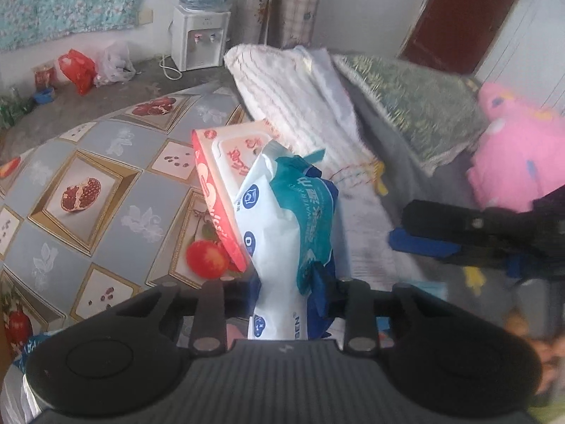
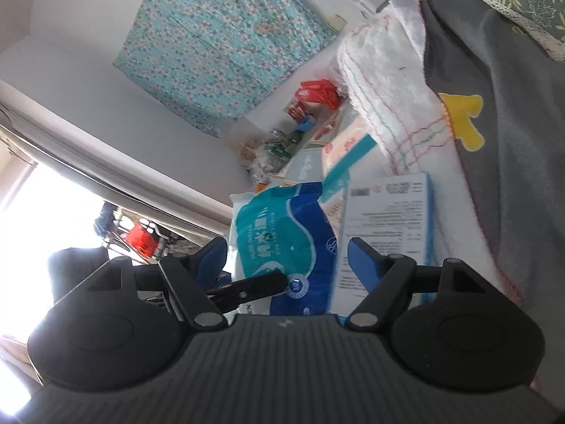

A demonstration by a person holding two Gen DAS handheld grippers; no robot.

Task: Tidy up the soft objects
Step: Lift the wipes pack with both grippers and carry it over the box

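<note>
Left gripper (image 1: 286,282), seen from its own camera, is clenched on a blue-and-white wet-wipe pack (image 1: 282,233), which stands upright between the pads and crumples where they squeeze it. Just behind that pack, touching it, a red-and-white wipe pack (image 1: 226,183) leans on edge over the pomegranate-print tablecloth (image 1: 88,176). Beyond them lie a folded white towel (image 1: 293,106), a grey cloth (image 1: 385,162) and a green floral cushion (image 1: 416,106), with a pink plush toy (image 1: 512,162) at the right edge. The right gripper (image 1: 406,233) reaches in from the right, near the held pack but apart from it.

From the right wrist, the right gripper (image 2: 286,258) hangs released, jaws spread wide with nothing pressed between them. Ahead of it sits the same blue-and-white wet-wipe pack (image 2: 282,233), pinched by the left gripper's black finger (image 2: 247,286), and just beside it a white box (image 2: 388,212) printed with small text rests against the white towel (image 2: 388,88).
</note>
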